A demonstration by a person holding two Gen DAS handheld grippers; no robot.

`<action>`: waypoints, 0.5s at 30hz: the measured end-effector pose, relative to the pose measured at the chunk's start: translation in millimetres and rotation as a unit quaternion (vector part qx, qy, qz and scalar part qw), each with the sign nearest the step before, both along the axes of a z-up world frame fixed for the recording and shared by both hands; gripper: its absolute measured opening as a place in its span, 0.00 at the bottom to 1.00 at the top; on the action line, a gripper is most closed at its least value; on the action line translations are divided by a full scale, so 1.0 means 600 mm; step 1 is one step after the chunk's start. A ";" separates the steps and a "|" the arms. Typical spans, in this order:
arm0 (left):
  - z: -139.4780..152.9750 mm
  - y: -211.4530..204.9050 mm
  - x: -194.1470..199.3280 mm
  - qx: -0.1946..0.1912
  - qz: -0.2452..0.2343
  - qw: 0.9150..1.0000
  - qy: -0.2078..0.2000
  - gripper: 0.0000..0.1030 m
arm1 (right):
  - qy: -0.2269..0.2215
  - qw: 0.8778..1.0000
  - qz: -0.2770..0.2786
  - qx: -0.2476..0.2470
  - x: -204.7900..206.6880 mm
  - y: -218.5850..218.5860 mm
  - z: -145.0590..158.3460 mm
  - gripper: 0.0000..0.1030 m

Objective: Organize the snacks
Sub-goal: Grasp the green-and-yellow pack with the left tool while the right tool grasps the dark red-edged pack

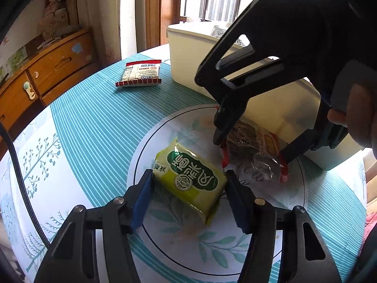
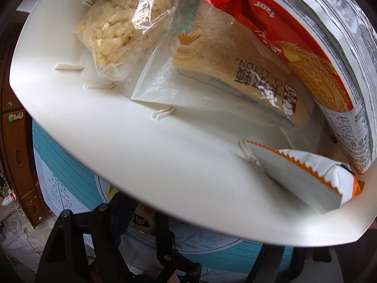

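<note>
The green snack packet point(image 1: 190, 176) is bracketed, ungripped, by the left gripper point(image 1: 188, 184), jaws wide for a sideways grasp. At two o'clock, a clear wrapped snack point(image 1: 254, 151) is straddled by the right gripper point(image 1: 252, 151), seemingly loose, beside the white bin point(image 1: 188, 54) where snacks are collected on the counter point(image 1: 94, 122).

— How many snack packets lay on the tablecloth point(image 1: 94, 122)?

— Three: one green packet point(image 1: 190, 179) between the left claw's point(image 1: 188, 195) fingers, one clear red-edged packet point(image 1: 256, 155) just beyond it under the right claw's point(image 1: 218, 129) tip, and one white-and-red packet point(image 1: 139, 74) far ahead to the left.

— And bins?

— One cream bin point(image 2: 141, 146). Ahead of the right claw it held at least four packets: one clear bag of pale pieces point(image 2: 122, 35), one bread packet point(image 2: 235, 70), one large red-and-silver bag point(image 2: 329, 54), one white-and-orange packet point(image 2: 306, 176).

— Claws?

— Two.
</note>
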State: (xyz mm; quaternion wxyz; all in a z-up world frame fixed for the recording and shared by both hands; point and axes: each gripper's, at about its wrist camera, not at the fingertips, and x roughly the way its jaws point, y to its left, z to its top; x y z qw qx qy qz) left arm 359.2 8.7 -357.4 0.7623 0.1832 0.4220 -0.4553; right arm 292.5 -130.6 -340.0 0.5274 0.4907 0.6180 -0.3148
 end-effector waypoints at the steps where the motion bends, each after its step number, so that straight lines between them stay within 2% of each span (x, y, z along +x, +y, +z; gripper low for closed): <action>1: 0.000 0.002 -0.001 0.001 0.001 1.000 -0.001 0.57 | -0.002 1.000 0.001 0.000 -0.008 -0.005 0.003 0.76; 9: 0.004 0.030 -0.005 0.005 0.040 0.999 -0.003 0.57 | -0.020 1.000 0.010 -0.004 -0.030 -0.018 0.013 0.69; 11: 0.007 0.040 -0.002 0.004 0.062 0.998 -0.001 0.57 | -0.028 1.000 0.009 -0.003 -0.031 -0.014 0.013 0.62; 15: 0.015 0.061 0.001 -0.008 0.098 0.995 0.010 0.57 | -0.039 0.999 0.012 0.001 -0.034 -0.008 0.013 0.55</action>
